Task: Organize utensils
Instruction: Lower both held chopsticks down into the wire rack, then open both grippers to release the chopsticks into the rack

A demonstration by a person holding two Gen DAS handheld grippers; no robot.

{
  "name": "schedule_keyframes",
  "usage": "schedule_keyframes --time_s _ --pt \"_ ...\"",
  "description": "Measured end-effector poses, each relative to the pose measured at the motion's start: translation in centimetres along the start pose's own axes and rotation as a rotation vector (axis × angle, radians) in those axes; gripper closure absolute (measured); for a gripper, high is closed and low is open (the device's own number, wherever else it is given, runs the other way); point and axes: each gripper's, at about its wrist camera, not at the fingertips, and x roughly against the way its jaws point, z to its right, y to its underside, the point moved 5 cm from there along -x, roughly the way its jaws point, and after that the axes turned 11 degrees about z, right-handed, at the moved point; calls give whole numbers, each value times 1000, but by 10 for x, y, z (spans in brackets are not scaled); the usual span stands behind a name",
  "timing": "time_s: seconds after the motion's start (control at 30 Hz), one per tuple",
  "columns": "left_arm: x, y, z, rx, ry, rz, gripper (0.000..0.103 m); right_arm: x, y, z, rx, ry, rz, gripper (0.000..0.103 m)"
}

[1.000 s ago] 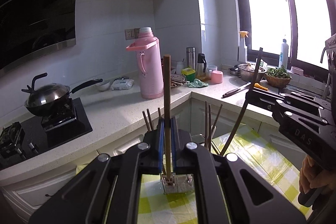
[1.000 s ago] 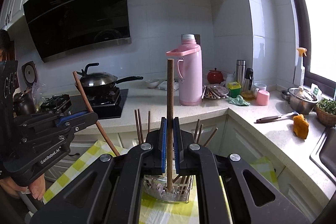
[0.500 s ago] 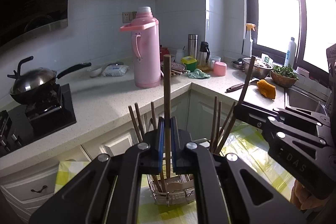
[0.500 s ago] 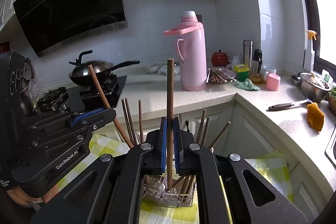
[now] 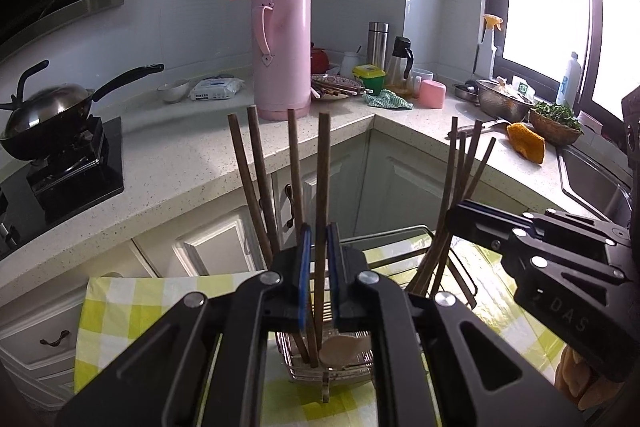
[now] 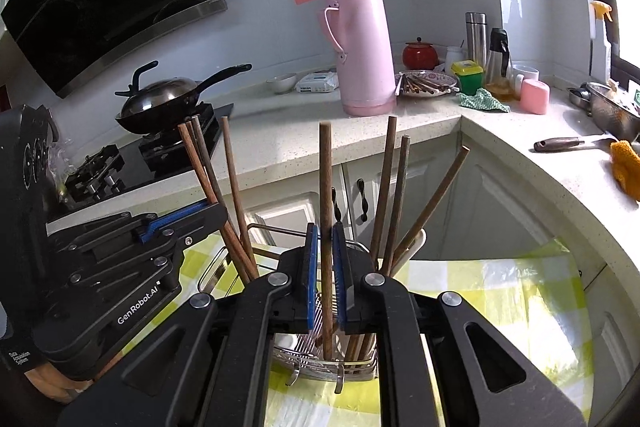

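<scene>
While each hand-held gripper carries one chopstick into the wire basket (image 5: 448, 231), the job looks close to done for this pair. The left hand-held gripper (image 5: 318, 281) has its blue pads around a brown chopstick (image 5: 322, 187) standing upright, the lower end already down inside the basket beside a pale spoon (image 5: 340, 351). The right hand-held gripper (image 6: 325, 279) holds a second chopstick (image 6: 326, 195) the same way, its tip low among the others. Both sets of jaws are just beginning to part, with the sticks still between them, so I judge the release is under way. Several chopsticks already lean in the basket, which sits on a yellow checked cloth (image 6: 500, 291). More chopsticks lie on a plate (image 6: 426, 83) on the far counter (image 6: 280, 143), likely what remains to sort.
</scene>
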Motion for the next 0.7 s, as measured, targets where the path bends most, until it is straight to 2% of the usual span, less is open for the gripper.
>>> schedule_keyframes --time_s 0.07,0.2,0.4,0.47,0.53,0.7 --pt "0 0 -3 5 -8 8 92 -3 -1 2 -1 4 0 93" --pt "2 1 -10 15 -24 22 79 -6 -2 7 -6 11 10 92" --pt "12 1 -16 21 -33 37 77 -5 -5 11 -10 24 22 92" --pt "15 1 -16 15 -35 43 71 -2 -4 12 -17 24 24 92" --pt "20 1 -16 16 -40 54 60 0 -3 12 -19 27 23 92" --pt "30 4 -19 33 -60 78 50 8 4 12 -20 42 18 91"
